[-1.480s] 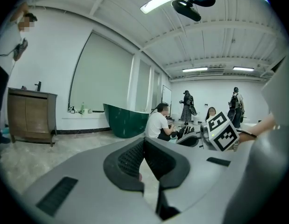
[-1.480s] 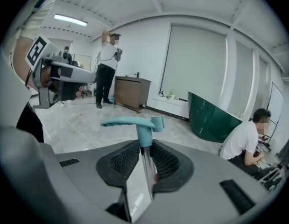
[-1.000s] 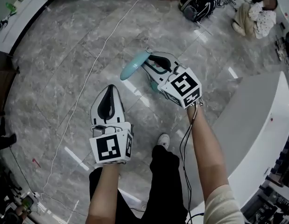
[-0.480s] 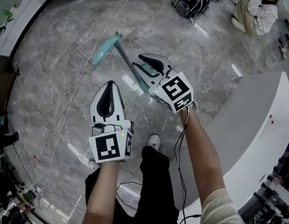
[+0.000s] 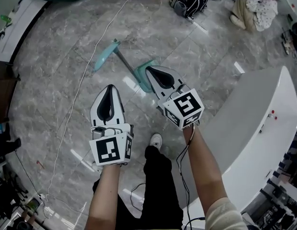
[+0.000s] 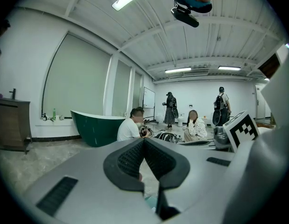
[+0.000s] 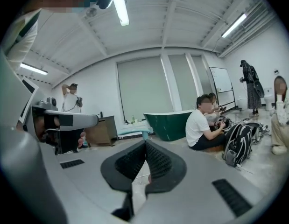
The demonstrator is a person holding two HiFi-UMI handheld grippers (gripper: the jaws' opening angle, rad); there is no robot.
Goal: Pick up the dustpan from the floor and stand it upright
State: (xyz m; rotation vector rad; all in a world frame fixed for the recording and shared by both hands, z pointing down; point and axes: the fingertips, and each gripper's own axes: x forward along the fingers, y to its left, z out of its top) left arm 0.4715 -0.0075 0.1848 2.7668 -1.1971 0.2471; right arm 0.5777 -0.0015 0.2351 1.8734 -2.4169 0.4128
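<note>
Teal long-handled plastic dustpan (image 5: 105, 56) is down on the grey marble floor (image 5: 57, 104). One teal end sits right under the tip of the right gripper (image 5: 151, 72). Its thin rod runs forward and left from there to the other end, well ahead of the left gripper (image 5: 110, 90). It is not yet upright.

The right gripper is clenched, its pads (image 7: 156, 164) meeting with nothing of the dustpan showing between them. Whether it nips an edge underneath I cannot tell. I'd guess it is over that near end because lifting there would swing the long rod up. The left gripper is clenched too and empty, hanging back beside and to the left of the right one, probably ready to steady the rod.

As for containers, whether the dustpan holds any sweepings can't be made out. The dark green bathtub (image 7: 170, 122), far ahead of both grippers, shows only its outside. So does the black backpack (image 5: 189, 1). The white curved desk (image 5: 254, 143), to the right of the right gripper, carries a small red item.
</note>
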